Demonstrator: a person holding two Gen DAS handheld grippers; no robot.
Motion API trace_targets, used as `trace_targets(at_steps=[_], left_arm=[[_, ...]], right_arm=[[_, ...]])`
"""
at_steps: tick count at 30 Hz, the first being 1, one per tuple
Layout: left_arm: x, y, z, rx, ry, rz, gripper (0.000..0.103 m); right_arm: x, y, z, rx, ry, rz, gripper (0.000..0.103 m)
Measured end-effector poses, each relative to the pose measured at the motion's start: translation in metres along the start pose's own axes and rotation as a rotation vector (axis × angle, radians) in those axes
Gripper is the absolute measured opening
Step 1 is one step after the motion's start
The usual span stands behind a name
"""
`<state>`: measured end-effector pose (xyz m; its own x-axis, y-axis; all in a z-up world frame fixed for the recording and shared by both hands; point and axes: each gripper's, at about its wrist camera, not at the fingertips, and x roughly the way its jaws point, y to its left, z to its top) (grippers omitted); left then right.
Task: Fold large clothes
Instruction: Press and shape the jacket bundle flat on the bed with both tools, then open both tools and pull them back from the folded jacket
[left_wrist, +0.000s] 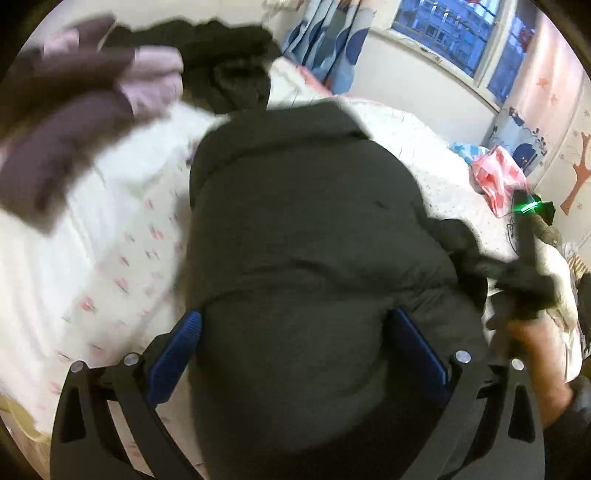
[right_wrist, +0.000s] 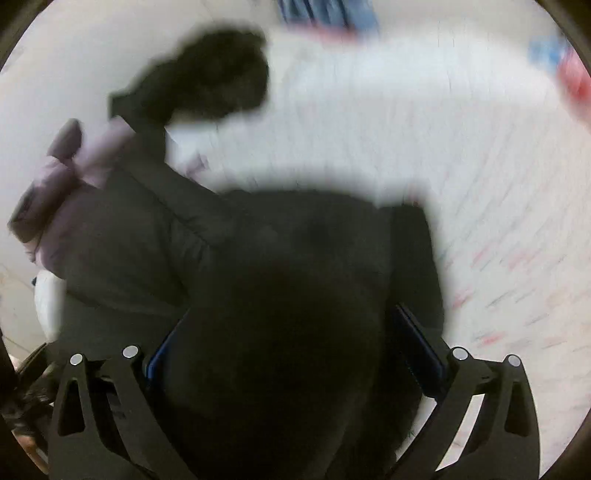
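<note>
Dark padded jacket (left_wrist: 303, 229) fills both blurred views, hiding jaws' tips.

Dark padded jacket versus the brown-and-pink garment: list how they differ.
The dark padded jacket is a uniform dark olive-black; the brown-and-pink garment is two-toned. The jacket lies between the fingers of the left gripper; the garment lies untouched, farther off to the left. The jacket looks much bulkier. Both rest on the white bedsheet.
</note>
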<state>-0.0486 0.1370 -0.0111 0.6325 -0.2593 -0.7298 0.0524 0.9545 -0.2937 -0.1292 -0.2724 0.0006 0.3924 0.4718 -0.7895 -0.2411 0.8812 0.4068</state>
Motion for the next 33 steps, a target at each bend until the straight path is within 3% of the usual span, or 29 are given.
trace_targets(at_steps=[2,4,7,9,10,11,13,14,17,19,21,23,25,27,33], left_arm=[[0.004,-0.003,-0.006,0.0,0.007,0.004,0.097],[0.0,-0.003,-0.007,0.003,0.008,0.017,0.097],[-0.019,0.002,-0.013,-0.052,-0.015,0.018,0.097],[-0.034,0.001,-0.025,-0.065,-0.055,0.014,0.097],[-0.039,0.0,-0.031,-0.07,-0.066,0.015,0.097],[-0.041,0.002,-0.036,-0.079,-0.07,0.016,0.097],[-0.042,0.005,-0.053,-0.124,-0.063,0.007,0.097],[-0.042,0.005,-0.056,-0.137,-0.053,0.009,0.097],[-0.051,0.0,-0.067,-0.164,-0.027,0.036,0.097],[-0.066,-0.012,-0.071,-0.122,-0.04,0.046,0.097],[-0.077,-0.027,-0.076,-0.011,-0.068,0.094,0.097],[-0.079,-0.032,-0.082,0.053,-0.088,0.141,0.097],[-0.072,-0.03,-0.089,0.062,-0.067,0.145,0.097],[-0.066,-0.025,-0.091,0.045,-0.046,0.134,0.097],[-0.075,-0.033,-0.091,0.101,-0.068,0.18,0.097]], right_arm=[[0.002,-0.019,-0.005,0.062,0.008,0.019,0.097],[-0.016,-0.012,-0.013,0.051,0.003,-0.001,0.097],[-0.081,0.012,-0.037,-0.027,-0.117,0.022,0.097],[-0.115,0.02,-0.069,-0.068,-0.194,0.03,0.097],[-0.122,0.025,-0.089,-0.101,-0.193,0.016,0.097],[-0.124,0.024,-0.105,-0.123,-0.169,-0.009,0.097],[-0.098,0.021,-0.141,-0.167,-0.041,-0.076,0.097],[-0.083,0.012,-0.155,-0.132,0.016,-0.036,0.097],[-0.086,-0.003,-0.161,-0.031,0.043,-0.003,0.097],[-0.114,0.005,-0.165,-0.047,-0.01,-0.028,0.097],[-0.136,0.012,-0.176,-0.095,-0.073,-0.054,0.097],[-0.141,0.016,-0.189,-0.124,-0.076,-0.099,0.097],[-0.126,0.014,-0.197,-0.146,-0.012,-0.13,0.097],[-0.13,0.013,-0.197,-0.124,-0.012,-0.136,0.097],[-0.191,0.034,-0.202,-0.146,-0.196,-0.235,0.097]])
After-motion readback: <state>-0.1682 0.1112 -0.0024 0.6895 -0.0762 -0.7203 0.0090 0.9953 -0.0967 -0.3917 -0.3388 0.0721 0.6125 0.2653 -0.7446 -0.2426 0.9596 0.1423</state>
